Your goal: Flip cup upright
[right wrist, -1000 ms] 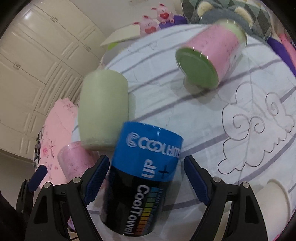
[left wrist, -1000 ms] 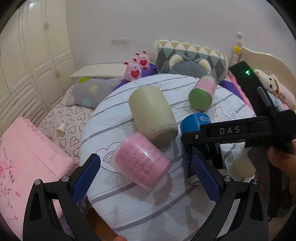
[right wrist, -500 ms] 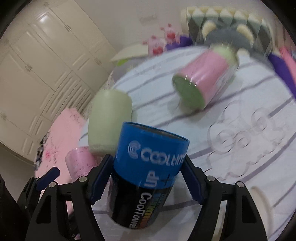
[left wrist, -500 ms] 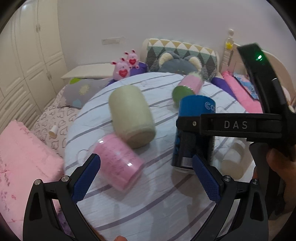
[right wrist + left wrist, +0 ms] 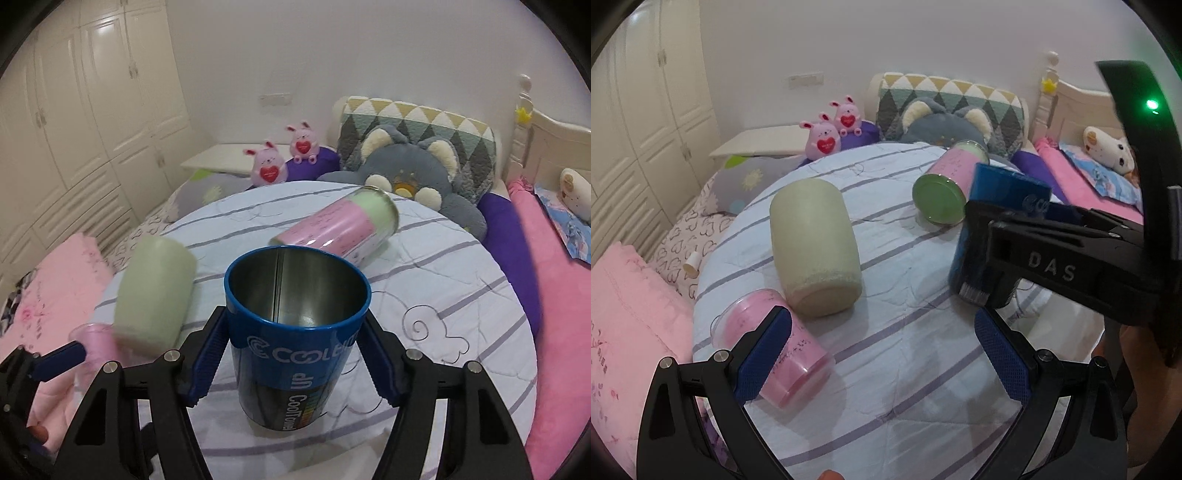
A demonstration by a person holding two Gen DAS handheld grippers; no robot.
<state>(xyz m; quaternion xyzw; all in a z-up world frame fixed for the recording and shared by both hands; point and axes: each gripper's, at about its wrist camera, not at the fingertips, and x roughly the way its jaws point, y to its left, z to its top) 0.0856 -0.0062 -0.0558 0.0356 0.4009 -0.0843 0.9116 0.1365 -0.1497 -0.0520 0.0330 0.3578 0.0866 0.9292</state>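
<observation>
On the round striped table [image 5: 905, 354], seen from the left wrist, the left gripper [image 5: 882, 347] hangs with its fingers spread wide, holding nothing. A pale green cup [image 5: 814, 251] lies on its side ahead, touching a pink cup [image 5: 775, 354] by the left finger. A green-lidded jar [image 5: 945, 188] lies farther back.

From the right wrist, the right gripper [image 5: 291, 354] clamps the blue cup [image 5: 295, 332], which stands mouth up, its metal inside showing, base at the tablecloth. I cannot tell whether it touches.
</observation>
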